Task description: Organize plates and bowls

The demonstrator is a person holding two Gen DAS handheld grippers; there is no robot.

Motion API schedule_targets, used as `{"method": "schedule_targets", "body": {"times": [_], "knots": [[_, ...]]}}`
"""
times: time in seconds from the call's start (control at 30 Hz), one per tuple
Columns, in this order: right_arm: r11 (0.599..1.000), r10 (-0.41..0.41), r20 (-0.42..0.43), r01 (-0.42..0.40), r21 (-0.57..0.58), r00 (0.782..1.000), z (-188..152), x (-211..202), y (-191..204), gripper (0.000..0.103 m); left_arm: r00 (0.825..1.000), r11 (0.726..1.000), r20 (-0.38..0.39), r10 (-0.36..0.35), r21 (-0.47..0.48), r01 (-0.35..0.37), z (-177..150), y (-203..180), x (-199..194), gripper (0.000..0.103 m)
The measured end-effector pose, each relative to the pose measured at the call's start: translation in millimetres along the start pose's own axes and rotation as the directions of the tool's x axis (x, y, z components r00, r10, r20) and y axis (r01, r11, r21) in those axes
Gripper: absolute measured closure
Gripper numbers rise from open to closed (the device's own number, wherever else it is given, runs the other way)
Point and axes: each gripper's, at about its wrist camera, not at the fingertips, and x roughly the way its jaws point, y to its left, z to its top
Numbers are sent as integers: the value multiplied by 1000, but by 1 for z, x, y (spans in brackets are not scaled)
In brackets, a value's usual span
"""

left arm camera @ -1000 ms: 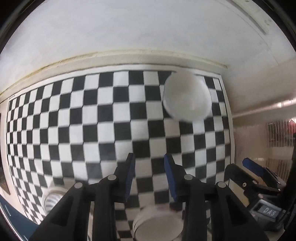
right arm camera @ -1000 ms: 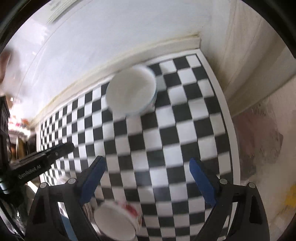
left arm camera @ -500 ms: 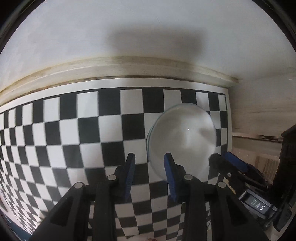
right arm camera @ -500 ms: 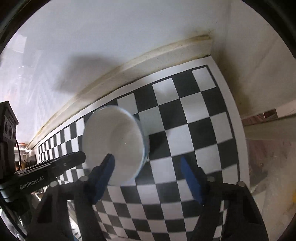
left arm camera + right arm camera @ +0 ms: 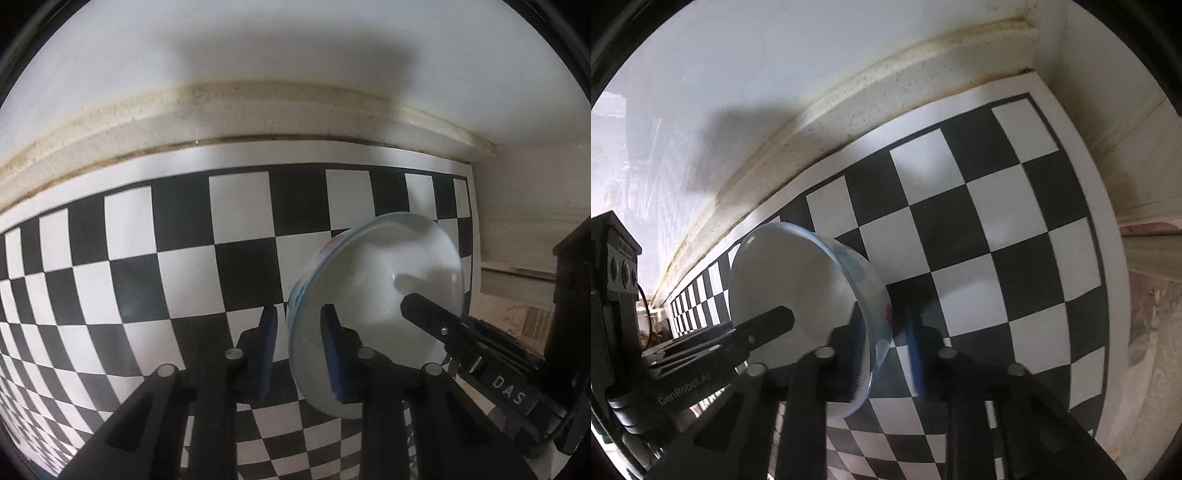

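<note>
A white bowl (image 5: 373,295) with a pale blue rim and a coloured pattern outside sits near the back right corner of the checkered mat; it also shows in the right wrist view (image 5: 798,295). My left gripper (image 5: 300,350) straddles the bowl's left rim, one finger outside and one inside, with a small gap still showing. My right gripper (image 5: 886,354) straddles the bowl's right rim, one finger inside and one outside, its blue pads blurred and close to the wall. Each gripper shows in the other's view.
The black-and-white checkered mat (image 5: 184,266) covers the counter. A cream ledge and white wall (image 5: 258,110) run along the back. A side wall (image 5: 1126,147) closes the right end beyond the mat's edge.
Both grippers moved forward to the bowl and now straddle its opposite rims. The right gripper's jaws have narrowed from wide open.
</note>
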Motion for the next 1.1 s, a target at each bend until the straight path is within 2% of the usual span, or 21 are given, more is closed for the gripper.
{"method": "schedule_targets", "body": {"times": [0.13, 0.23, 0.7, 1.1], "knots": [[999, -22, 11, 23, -27, 1000, -2, 1, 6, 91, 999, 999, -1, -41, -18, 41, 1, 5, 1, 83], [999, -20, 8, 20, -37, 1000, -5, 2, 10, 91, 1000, 1000, 11, -14, -7, 14, -1, 1, -2, 83], [999, 0, 34, 1, -51, 999, -25, -22, 29, 92, 998, 1000, 62, -11, 20, 10, -18, -10, -32, 83], [996, 21, 89, -14, -85, 996, -73, -70, 56, 92, 989, 997, 146, -10, 71, 0, -69, -18, -88, 83]]}}
